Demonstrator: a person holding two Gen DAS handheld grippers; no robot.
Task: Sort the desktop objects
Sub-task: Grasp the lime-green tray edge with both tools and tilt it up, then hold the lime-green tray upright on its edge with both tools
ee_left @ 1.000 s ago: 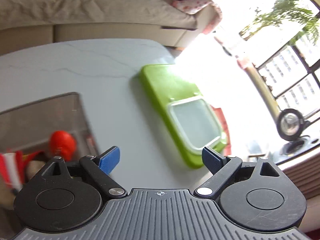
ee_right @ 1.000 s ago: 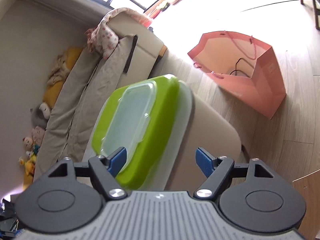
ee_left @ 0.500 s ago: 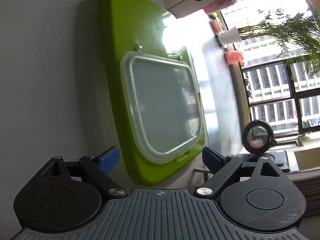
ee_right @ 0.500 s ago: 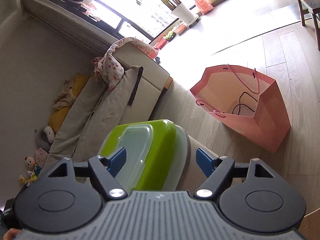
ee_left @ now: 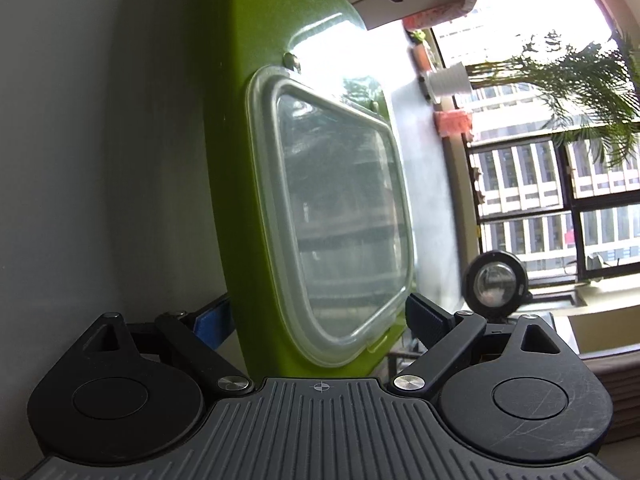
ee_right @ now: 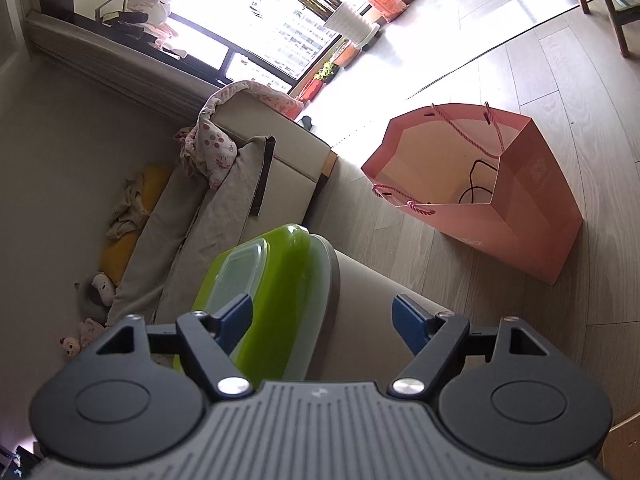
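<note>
1. One lime-green plastic tray point(ee_left: 240, 184) lies on a pale grey tabletop point(ee_left: 100, 160). In the left wrist view it fills the centre, running from twelve o'clock down to six o'clock.
2. One clear, rounded-rectangle plastic lid point(ee_left: 336, 216) lies flat on the green tray, toward its near end, slightly to the three o'clock side.
3. Two grippers show, one per view, each with two blue-tipped black fingers.
4. The left gripper point(ee_left: 320, 320) has its jaws spread wide, released. The near end of the green tray sits between them. One blue fingertip point(ee_left: 212, 320) at seven o'clock is partly hidden behind the tray's edge; the other is at four o'clock, just beside the tray's opposite edge. Whether either pad touches the tray cannot be told.
5. The right gripper point(ee_right: 324, 320) also has its jaws apart, grasping nothing. In its view the tray point(ee_right: 280, 280) and lid point(ee_right: 236, 272) sit at the table's corner, reaching up toward eleven o'clock. One fingertip point(ee_right: 236, 316) overlaps the tray; the other hangs off the tray's side, over the table's edge.
6. One pink paper gift bag with rope handles point(ee_right: 500, 200) stands open on the wooden floor point(ee_right: 560, 80) at two o'clock.
7. One beige sofa point(ee_right: 248, 184) at ten o'clock carries one dotted cloth point(ee_right: 212, 144).
8. At least three soft toys point(ee_right: 100, 284) lie at eight o'clock.
9. One white ribbed pot point(ee_right: 348, 24) stands at twelve o'clock by the window.
</note>
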